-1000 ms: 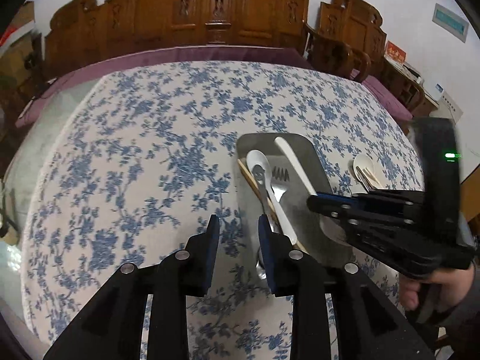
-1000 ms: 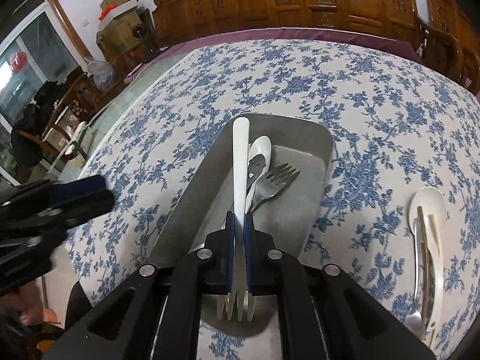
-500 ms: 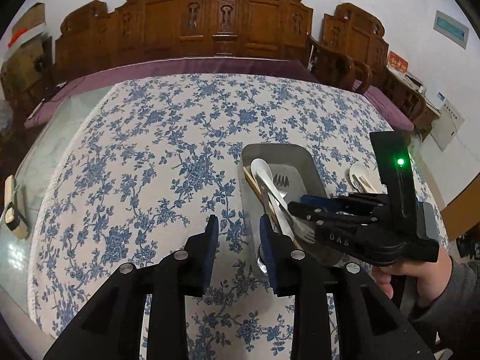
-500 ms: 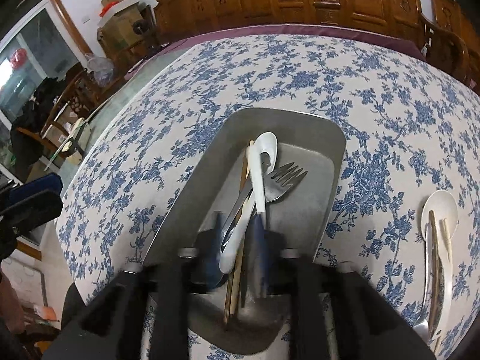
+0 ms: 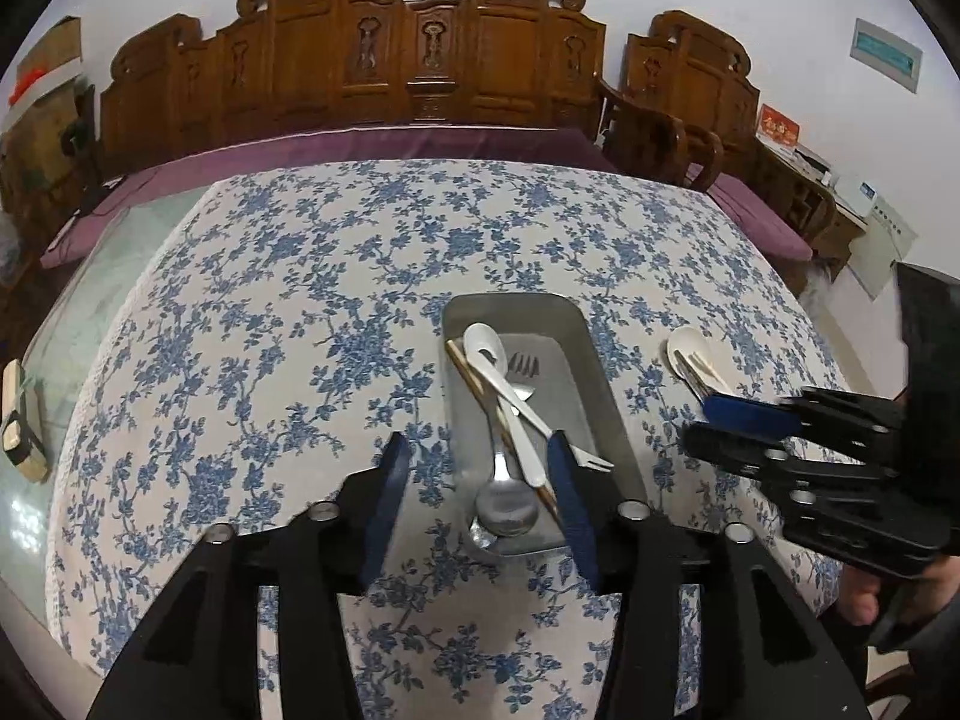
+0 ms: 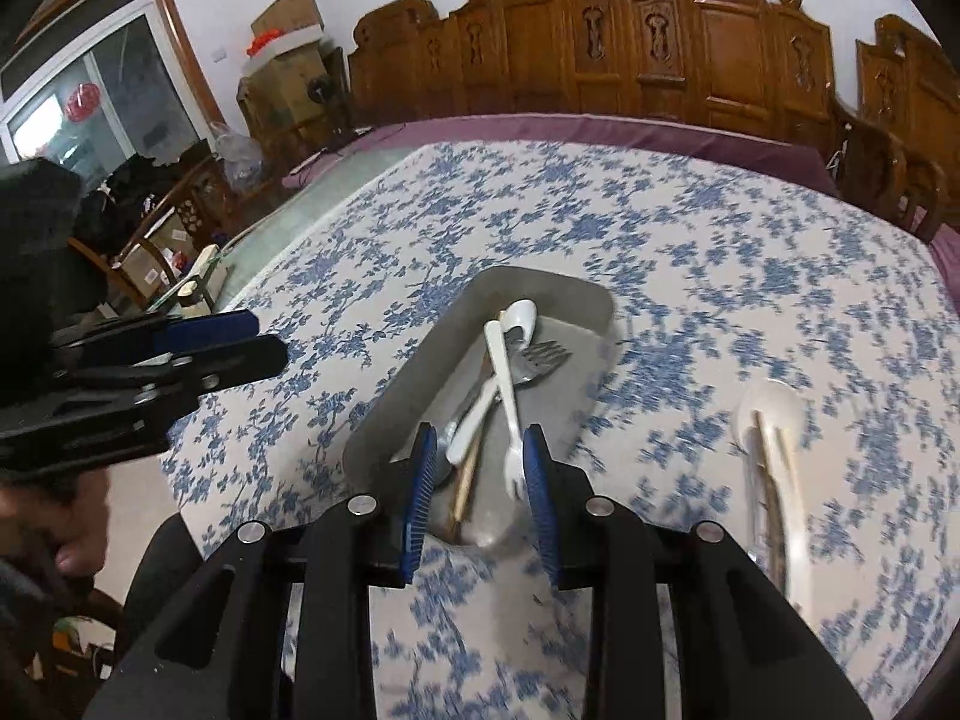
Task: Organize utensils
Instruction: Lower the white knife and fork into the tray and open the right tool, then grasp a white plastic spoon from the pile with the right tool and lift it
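A grey metal tray (image 5: 600, 372) (image 6: 420, 360) sits on the blue-flowered tablecloth. In it lie a white plastic fork (image 5: 540, 414) (image 6: 507, 402), a white spoon (image 5: 483, 348) (image 6: 522, 318), a metal fork (image 5: 523, 369) (image 6: 540, 357), a metal spoon (image 5: 504, 504) and wooden chopsticks (image 5: 468, 369). My left gripper (image 5: 474, 498) is open and empty over the tray's near end. My right gripper (image 6: 477, 480) is open and empty above the tray; in the left wrist view it (image 5: 729, 426) is right of the tray.
Right of the tray, a white spoon with a metal utensil and chopsticks (image 5: 690, 360) (image 6: 771, 438) lies on the cloth. Carved wooden chairs (image 5: 420, 72) stand behind the table. A small wooden block (image 5: 21, 420) lies on the bare glass at the left edge.
My right gripper let go of the white fork, which now lies in the tray, and drew back to the right, open. My left gripper opened wider.
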A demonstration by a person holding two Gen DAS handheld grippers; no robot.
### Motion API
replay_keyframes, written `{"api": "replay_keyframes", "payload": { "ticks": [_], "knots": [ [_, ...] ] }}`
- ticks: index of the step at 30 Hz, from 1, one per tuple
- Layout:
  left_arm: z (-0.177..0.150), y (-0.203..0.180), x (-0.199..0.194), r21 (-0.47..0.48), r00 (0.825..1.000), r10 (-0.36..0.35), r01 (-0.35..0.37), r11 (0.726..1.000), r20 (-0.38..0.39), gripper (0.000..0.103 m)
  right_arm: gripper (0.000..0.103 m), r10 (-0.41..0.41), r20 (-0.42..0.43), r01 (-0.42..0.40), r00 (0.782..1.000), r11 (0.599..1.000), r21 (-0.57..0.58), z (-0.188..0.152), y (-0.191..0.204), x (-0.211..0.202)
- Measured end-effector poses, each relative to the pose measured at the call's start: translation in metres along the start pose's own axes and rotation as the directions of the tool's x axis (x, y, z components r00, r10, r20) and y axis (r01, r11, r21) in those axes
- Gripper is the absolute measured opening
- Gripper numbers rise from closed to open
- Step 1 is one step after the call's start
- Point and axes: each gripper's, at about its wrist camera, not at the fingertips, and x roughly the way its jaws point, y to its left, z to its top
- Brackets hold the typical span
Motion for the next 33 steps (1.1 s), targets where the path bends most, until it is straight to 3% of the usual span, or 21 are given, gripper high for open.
{"api": "replay_keyframes", "payload": {
  "ticks": [5, 9, 13, 23, 33],
  "knots": [
    [-0.002, -0.014, 0.006, 0.017, 1.0, -0.009, 0.009, 1.0, -0.004, 0.057, 0.032, -0.037, 0.012, 0.037, 0.999, 0.999, 0.014, -0.018, -0.019, -0.029],
    [-0.003, -0.027, 0.009, 0.021, 1.0, -0.012, 0.012, 1.0, 0.003, 0.077, 0.031, -0.099, -0.016, 0.099, 0.995, 0.995, 0.005, -0.04, -0.044, -0.044],
    [-0.004, -0.042, 0.016, 0.018, 1.0, -0.021, 0.021, 1.0, 0.007, 0.088, 0.027, -0.153, -0.058, 0.154, 0.986, 0.988, 0.014, -0.061, -0.077, -0.05],
    [-0.013, -0.091, 0.038, 0.073, 0.999, -0.041, 0.043, 0.996, -0.03, 0.089, 0.019, -0.218, -0.136, 0.224, 0.966, 0.974, 0.031, -0.082, -0.14, -0.037],
    [-0.018, -0.113, 0.047, 0.107, 0.997, -0.053, 0.058, 0.993, -0.051, 0.089, 0.019, -0.223, -0.185, 0.225, 0.957, 0.974, -0.011, -0.06, -0.148, 0.01]
  ]
}}
